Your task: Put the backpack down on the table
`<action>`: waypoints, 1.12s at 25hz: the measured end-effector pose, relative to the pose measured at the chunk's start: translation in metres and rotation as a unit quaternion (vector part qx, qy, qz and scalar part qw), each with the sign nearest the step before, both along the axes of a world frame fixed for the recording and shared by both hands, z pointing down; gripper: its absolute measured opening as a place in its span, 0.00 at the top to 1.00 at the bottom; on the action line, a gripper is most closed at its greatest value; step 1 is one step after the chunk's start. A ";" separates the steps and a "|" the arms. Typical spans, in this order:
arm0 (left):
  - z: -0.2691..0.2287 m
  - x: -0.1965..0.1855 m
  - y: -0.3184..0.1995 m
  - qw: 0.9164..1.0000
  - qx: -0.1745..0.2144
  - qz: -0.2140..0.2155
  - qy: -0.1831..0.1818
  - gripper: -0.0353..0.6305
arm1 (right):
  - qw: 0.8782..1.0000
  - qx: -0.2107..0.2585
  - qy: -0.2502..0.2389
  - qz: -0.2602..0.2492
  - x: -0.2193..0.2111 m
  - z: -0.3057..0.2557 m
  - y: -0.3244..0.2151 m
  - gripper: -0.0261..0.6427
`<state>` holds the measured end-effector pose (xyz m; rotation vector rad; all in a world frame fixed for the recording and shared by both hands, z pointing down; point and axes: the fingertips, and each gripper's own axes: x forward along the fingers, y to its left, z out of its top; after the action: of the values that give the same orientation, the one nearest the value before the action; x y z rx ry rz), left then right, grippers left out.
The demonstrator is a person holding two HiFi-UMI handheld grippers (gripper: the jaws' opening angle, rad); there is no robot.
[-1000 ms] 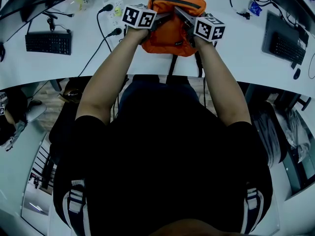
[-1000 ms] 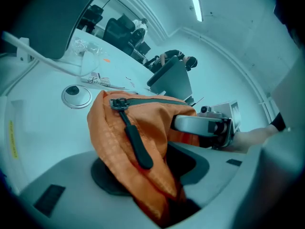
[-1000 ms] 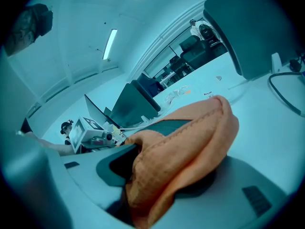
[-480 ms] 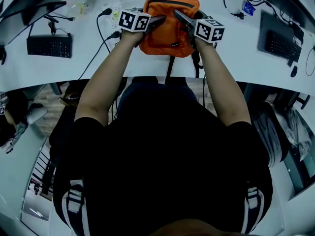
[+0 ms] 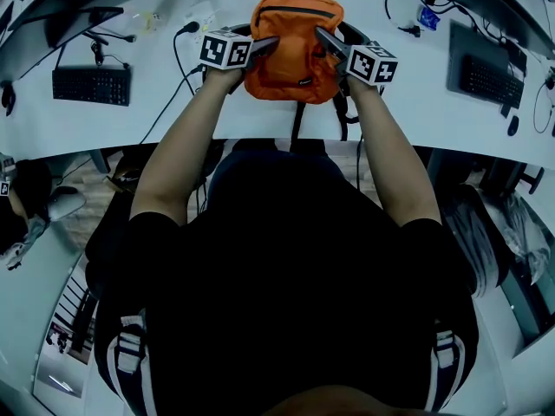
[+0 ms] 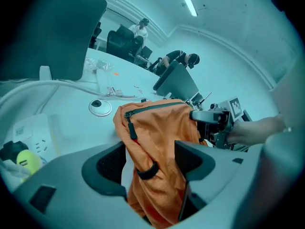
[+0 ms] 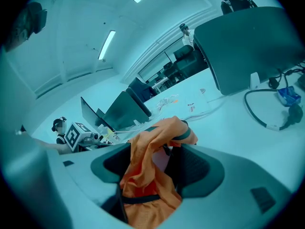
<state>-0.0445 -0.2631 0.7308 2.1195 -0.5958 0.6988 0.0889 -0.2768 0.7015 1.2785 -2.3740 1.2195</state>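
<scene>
1. Orange backpack (image 5: pixel 293 46) sits on the white table (image 5: pixel 434 102), close to its near edge.
2. Left gripper (image 5: pixel 265 45) and right gripper (image 5: pixel 328 40): jaws have just been opening and now stand wide apart. Fabric lies slack between them, unclamped.
3. Judgement: put-down complete, only withdrawal remains.

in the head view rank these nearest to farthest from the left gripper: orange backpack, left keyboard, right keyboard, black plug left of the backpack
1. orange backpack: between the jaws of the left gripper, which have just been opening.
2. black plug: just to the gripper's left, on the table.
3. left keyboard: far left.
4. right keyboard: far right, beyond the backpack.
</scene>
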 end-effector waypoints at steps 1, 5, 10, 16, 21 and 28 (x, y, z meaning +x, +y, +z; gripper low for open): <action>-0.002 -0.003 0.000 1.000 0.003 -0.004 -0.001 0.50 | 1.000 0.000 0.000 0.003 0.002 -0.001 0.002 0.48; -0.015 -0.017 0.002 1.000 0.013 -0.022 0.003 0.50 | 1.000 0.006 -0.008 0.015 0.008 -0.012 0.010 0.48; -0.033 -0.025 0.009 0.999 0.037 -0.024 0.009 0.50 | 1.000 0.010 -0.007 0.013 0.014 -0.027 0.025 0.48; -0.054 -0.018 0.029 0.998 0.050 0.004 0.034 0.51 | 1.000 0.026 -0.004 -0.001 0.012 -0.050 0.038 0.49; -0.071 -0.010 0.046 0.997 0.063 0.028 0.043 0.63 | 0.999 0.052 0.005 -0.015 0.008 -0.076 0.049 0.57; -0.095 -0.006 0.056 0.995 0.086 0.023 0.055 0.82 | 0.997 0.073 0.015 -0.029 0.007 -0.100 0.067 0.70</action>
<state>-0.0510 -0.2074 0.6354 2.3216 -0.5671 0.5691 0.0955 -0.2097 0.6011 1.2485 -2.5006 1.0204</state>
